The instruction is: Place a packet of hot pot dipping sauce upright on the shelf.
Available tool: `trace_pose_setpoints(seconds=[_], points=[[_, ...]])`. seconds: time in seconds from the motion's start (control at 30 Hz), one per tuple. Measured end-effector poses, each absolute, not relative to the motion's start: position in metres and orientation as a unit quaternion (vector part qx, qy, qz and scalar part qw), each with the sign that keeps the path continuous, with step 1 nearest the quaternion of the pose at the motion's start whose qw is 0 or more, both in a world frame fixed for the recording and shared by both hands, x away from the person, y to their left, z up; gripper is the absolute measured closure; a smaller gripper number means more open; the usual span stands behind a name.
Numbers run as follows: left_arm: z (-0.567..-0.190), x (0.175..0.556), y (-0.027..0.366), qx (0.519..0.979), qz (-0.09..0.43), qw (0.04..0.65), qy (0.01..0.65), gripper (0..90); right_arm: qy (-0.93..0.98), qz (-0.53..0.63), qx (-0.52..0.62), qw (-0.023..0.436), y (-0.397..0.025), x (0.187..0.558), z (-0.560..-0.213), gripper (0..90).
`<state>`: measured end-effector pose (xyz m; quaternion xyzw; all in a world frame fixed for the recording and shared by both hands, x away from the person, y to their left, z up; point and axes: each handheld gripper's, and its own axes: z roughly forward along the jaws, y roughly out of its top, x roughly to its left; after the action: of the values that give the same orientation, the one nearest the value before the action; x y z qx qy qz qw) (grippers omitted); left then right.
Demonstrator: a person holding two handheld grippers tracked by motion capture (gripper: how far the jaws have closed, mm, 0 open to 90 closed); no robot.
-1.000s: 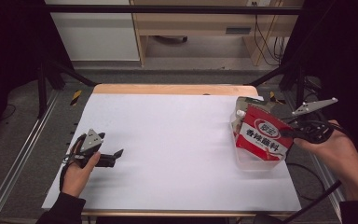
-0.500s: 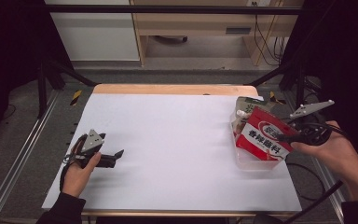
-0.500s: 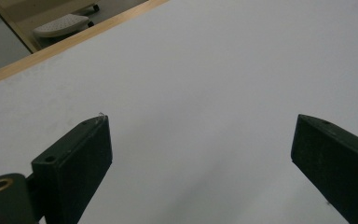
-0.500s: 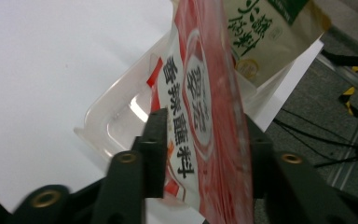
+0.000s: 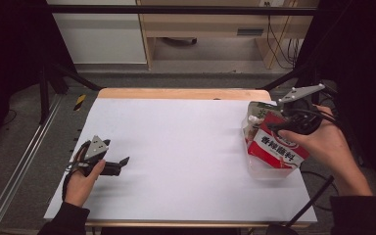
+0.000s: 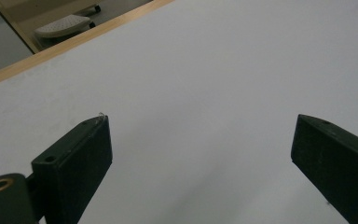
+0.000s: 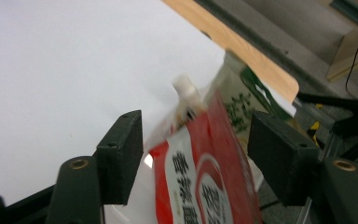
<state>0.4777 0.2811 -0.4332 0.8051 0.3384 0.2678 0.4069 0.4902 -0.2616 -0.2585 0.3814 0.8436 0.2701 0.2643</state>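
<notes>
A red pouch (image 5: 277,149) with a white spout (image 7: 185,88) stands in a clear plastic tub (image 5: 264,174) at the table's right edge. Behind it is a green and white pouch (image 5: 258,111). My right gripper (image 5: 277,128) hovers at the red pouch's top corner. In the right gripper view it (image 7: 196,140) is open, and the red pouch (image 7: 205,177) rises between its jaws with small gaps on both sides. My left gripper (image 5: 122,163) rests low on the white sheet at the left. It (image 6: 200,149) is open with nothing between the jaws.
The white sheet (image 5: 186,147) covers the table, with a wooden strip (image 5: 176,93) along the far edge. A metal rail (image 5: 19,166) runs along the left side. Cables (image 5: 323,115) trail by the right hand. A wooden shelf unit (image 5: 210,29) stands behind.
My right gripper has moved left and forward, from beside the red pouch to over its top corner. The left gripper has stayed where it was.
</notes>
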Motion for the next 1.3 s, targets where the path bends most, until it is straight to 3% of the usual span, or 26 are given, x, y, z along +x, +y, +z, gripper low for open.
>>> trace_pose_setpoints(seconds=[0.3, 0.6, 0.93, 1.3], points=[[-0.433, 0.478, 0.282, 0.803, 0.268, 0.409, 0.339, 5.2, 0.823, 0.313, 0.362, 0.305, -0.199, 0.494, -0.243, 20.7], [-0.433, 0.478, 0.283, 0.801, 0.267, 0.412, 0.342, 5.2, 0.817, 0.344, 0.35, 0.303, -0.157, 0.498, -0.241, 16.3], [-0.433, 0.478, 0.284, 0.801, 0.266, 0.413, 0.343, 5.1, 0.815, 0.367, 0.347, 0.285, -0.118, 0.502, -0.273, 16.1], [-0.433, 0.479, 0.289, 0.793, 0.262, 0.419, 0.356, 4.5, 0.805, 0.376, 0.371, 0.27, -0.101, 0.513, -0.312, 11.7]])
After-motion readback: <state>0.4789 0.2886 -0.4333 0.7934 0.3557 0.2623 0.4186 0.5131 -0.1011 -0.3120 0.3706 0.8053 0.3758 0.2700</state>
